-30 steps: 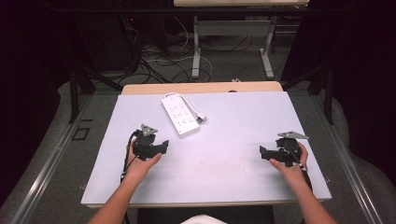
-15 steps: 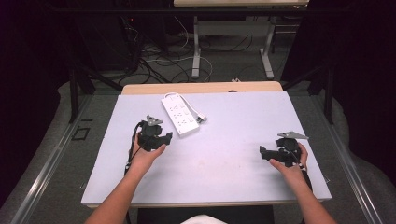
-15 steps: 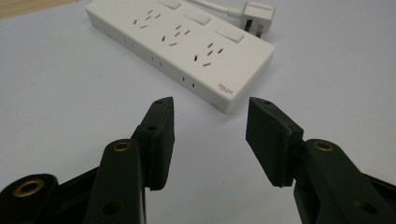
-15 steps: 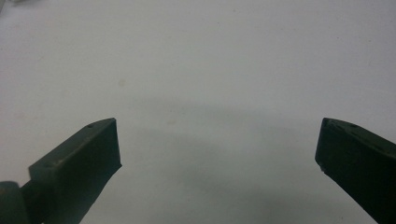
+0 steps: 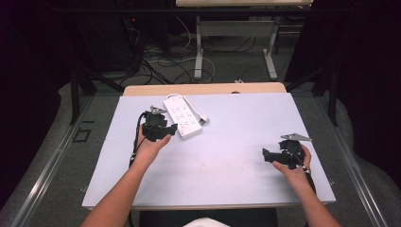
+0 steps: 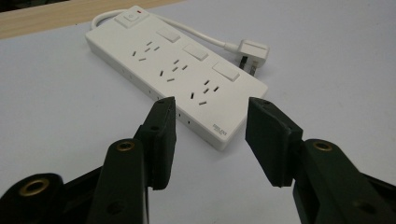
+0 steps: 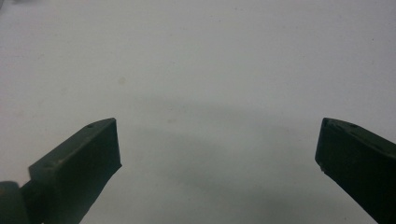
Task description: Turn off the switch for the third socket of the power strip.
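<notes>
A white power strip (image 5: 182,116) (image 6: 177,70) lies at the back left of the pale table (image 5: 227,142), its cable and white plug (image 5: 203,119) (image 6: 252,50) beside it. My left gripper (image 5: 171,129) (image 6: 210,128) is open just short of the strip's near end, its jaws apart on either side of that end without touching it. My right gripper (image 5: 265,155) (image 7: 217,149) is open wide at the table's right, pointing left over the bare tabletop, nothing between its jaws.
A wooden strip (image 5: 203,88) edges the table's far side. Beyond it stand desk legs (image 5: 198,47) and loose cables (image 5: 156,61) on the floor. Both forearms enter from the bottom of the high view.
My left gripper has moved forward and right across the table, closing in on the power strip's near end. My right gripper has stayed where it was.
</notes>
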`<state>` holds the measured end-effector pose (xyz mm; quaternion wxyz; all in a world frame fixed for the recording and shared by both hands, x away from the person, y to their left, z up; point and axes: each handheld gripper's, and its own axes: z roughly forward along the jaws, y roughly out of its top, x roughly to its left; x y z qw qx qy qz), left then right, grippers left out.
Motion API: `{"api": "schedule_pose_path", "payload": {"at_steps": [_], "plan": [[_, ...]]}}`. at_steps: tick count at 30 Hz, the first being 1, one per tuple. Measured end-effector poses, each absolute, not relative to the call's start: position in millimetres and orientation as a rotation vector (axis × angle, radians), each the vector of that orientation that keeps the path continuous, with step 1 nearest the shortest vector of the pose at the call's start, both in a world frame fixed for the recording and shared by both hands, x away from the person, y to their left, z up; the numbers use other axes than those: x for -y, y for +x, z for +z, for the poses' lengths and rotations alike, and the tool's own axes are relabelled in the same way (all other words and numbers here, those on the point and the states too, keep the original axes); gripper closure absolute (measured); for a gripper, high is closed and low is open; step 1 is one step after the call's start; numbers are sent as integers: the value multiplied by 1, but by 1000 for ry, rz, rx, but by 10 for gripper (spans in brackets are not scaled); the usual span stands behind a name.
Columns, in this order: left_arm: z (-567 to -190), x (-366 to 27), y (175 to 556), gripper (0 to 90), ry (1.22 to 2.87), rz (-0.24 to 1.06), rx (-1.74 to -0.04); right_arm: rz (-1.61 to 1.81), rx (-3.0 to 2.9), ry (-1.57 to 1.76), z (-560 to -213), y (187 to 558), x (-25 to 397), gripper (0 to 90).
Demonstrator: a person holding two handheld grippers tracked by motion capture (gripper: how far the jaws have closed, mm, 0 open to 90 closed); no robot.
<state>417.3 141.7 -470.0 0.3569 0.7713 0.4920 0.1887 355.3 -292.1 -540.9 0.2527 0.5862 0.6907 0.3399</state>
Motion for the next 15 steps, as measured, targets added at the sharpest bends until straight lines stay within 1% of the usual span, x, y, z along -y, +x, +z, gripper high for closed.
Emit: {"api": "schedule_pose_path", "payload": {"at_steps": [3,6,15], "plan": [[-467,-140,422,543,1977,469,-1274,923,-1880,1592,-541,355,292,0],[-462,-137,426,572,1975,443,-1281,923,-1882,1589,-541,355,292,0],[-451,-129,438,617,1967,430,-1278,922,-1880,1597,-541,355,292,0]]}}
